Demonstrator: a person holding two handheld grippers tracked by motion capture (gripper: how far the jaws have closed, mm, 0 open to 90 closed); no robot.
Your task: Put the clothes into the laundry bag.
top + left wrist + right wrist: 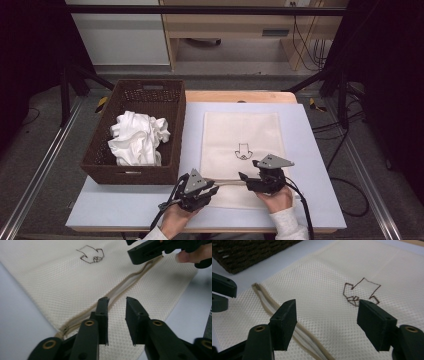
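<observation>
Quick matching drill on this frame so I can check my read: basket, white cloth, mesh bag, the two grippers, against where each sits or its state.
1. wicker basket
2. white cloth
3. mesh bag
4. left gripper and right gripper

a. flat on the table, zipper near the person
b. jaws open over the zipper
c. table's left side
d. bunched in the basket

Pairs: 1-c, 2-d, 3-a, 4-b

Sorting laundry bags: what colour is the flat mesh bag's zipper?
Tan, on the cream mesh bag; zipper clearest in the left gripper view.
</observation>
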